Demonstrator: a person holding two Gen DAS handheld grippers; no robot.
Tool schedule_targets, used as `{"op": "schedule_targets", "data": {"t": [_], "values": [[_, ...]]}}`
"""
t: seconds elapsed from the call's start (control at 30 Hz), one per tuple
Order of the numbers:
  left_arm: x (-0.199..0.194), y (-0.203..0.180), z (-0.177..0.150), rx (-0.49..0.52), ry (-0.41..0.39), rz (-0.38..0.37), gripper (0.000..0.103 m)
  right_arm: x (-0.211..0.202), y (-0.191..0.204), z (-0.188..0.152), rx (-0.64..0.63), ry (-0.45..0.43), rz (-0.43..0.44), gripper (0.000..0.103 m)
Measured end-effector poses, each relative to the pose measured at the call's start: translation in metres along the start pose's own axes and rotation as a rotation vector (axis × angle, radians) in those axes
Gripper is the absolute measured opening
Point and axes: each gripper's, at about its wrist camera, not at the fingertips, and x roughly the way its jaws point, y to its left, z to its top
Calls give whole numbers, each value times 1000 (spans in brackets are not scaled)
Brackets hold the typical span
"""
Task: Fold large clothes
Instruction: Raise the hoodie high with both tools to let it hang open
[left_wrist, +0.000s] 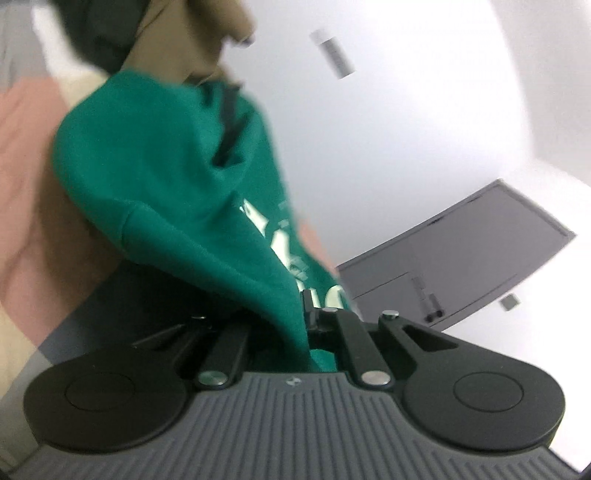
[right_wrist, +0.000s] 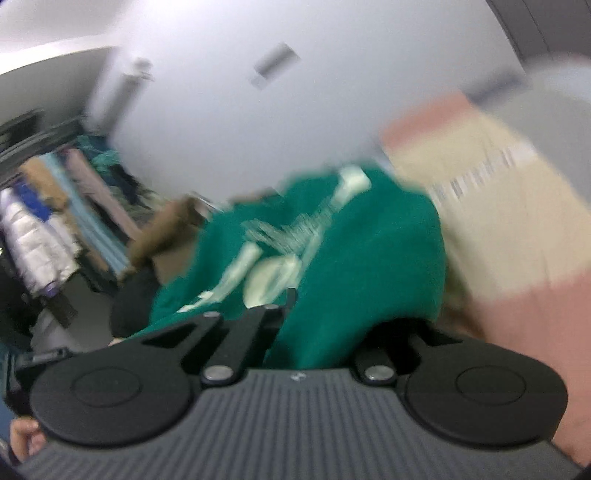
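Note:
A green sweatshirt (left_wrist: 166, 166) with pale lettering hangs lifted in the air between both grippers. My left gripper (left_wrist: 295, 314) is shut on a fold of it, and the cloth drapes over and hides the fingertips. In the right wrist view the same green sweatshirt (right_wrist: 351, 258) covers my right gripper (right_wrist: 314, 314), which is shut on the cloth. Both views are blurred by motion.
A bed cover with pink, cream and grey blocks (left_wrist: 29, 184) lies under the garment and also shows in the right wrist view (right_wrist: 517, 240). A tan and dark garment pile (left_wrist: 166, 33) lies behind. A rack of hanging clothes (right_wrist: 55, 221) stands left. A grey door (left_wrist: 480, 251) is in the white wall.

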Motion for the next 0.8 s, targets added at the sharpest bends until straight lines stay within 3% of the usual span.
{"op": "schedule_targets", "data": {"t": [0.17, 0.37, 0.5, 0.8], "values": [[-44, -26, 8, 62, -52, -75, 5, -42, 37, 18, -81, -143, 81, 7], [-94, -76, 32, 118, -121, -164, 5, -84, 83, 62, -144, -234, 134, 7], [-117, -129, 57, 192, -160, -193, 5, -107, 128, 111, -229, -269, 156, 7], [-161, -267, 151, 418, -269, -264, 6, -160, 234, 225, -410, -396, 238, 7]]}}
